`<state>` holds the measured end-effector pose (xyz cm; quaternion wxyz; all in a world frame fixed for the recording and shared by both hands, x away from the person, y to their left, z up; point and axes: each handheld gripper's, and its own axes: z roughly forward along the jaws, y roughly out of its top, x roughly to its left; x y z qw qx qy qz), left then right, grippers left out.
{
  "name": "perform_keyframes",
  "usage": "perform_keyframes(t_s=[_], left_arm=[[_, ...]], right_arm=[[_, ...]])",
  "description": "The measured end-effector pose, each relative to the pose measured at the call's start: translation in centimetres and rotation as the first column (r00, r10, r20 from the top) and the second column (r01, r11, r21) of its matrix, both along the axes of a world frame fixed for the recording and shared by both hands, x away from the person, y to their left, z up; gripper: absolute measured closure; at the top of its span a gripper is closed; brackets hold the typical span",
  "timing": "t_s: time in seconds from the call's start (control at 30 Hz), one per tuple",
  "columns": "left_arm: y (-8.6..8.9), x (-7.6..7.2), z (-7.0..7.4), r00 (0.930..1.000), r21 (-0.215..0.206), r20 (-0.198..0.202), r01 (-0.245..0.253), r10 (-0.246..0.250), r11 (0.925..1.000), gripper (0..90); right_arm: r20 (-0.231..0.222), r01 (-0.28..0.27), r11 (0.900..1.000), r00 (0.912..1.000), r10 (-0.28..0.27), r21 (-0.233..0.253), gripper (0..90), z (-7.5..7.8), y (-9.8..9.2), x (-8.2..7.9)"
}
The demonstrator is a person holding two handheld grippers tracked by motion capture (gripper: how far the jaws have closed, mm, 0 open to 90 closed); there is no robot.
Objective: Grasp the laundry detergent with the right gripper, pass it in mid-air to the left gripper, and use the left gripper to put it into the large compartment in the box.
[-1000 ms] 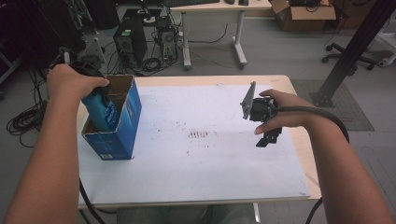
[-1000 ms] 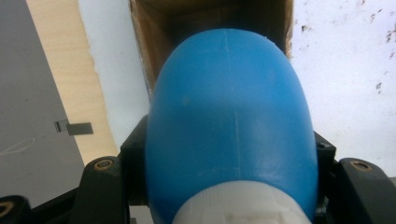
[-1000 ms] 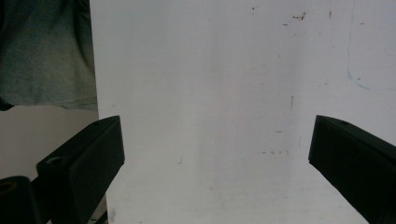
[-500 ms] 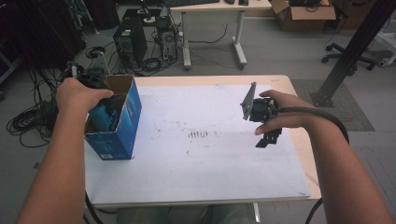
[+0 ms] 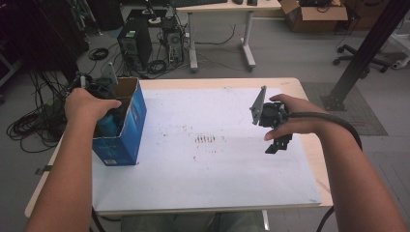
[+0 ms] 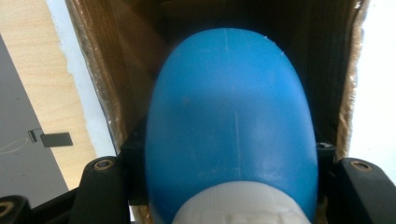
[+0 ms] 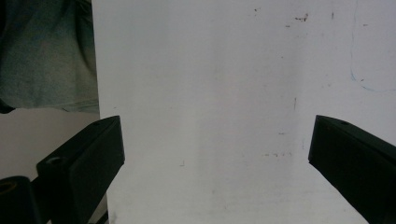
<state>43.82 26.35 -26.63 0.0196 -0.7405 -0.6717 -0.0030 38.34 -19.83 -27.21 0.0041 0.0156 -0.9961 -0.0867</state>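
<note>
Surface: wooden table (image 5: 309, 96) covered by a white sheet (image 5: 208, 169) with faint marks at centre.
Room: grey floor; computer towers (image 5: 135, 43) and cables behind; second desk (image 5: 222, 7); cardboard carton (image 5: 314, 7); office chair (image 5: 358, 50) at right.
Box (image 5: 128, 130): blue, open-topped, standing at the sheet's left edge.
Bottle (image 6: 231, 135): blue with white cap, inside the box, pinched between the left jaws.
Left gripper (image 5: 104, 104): lowered into the box, clamped on the bottle.
Right gripper (image 5: 278, 145): over the sheet's right half, jaws spread wide, holding nothing.
Change: left hand (image 5: 87, 104) now farther back along the box than 0.5 s ago; right gripper unmoved.
</note>
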Motion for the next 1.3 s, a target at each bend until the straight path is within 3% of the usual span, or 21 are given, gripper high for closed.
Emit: perform_keyframes(t_s=[0.77,1.3], left_arm=[[0.0,0.0,-2.2,0.9999,-0.004,0.005,0.009,-0.009,0.9999,38.6],[0.1,-0.2,-2.3,0.9997,-0.005,0.02,0.015,-0.015,0.9999,38.6]], right_arm=[[-0.001,0.003,1.0,1.0,-0.003,0.004,3.5,-0.2,0.2,-0.1],[0.002,0.003,1.0,1.0,-0.003,0.011,3.6,-0.2,0.4,-0.2]])
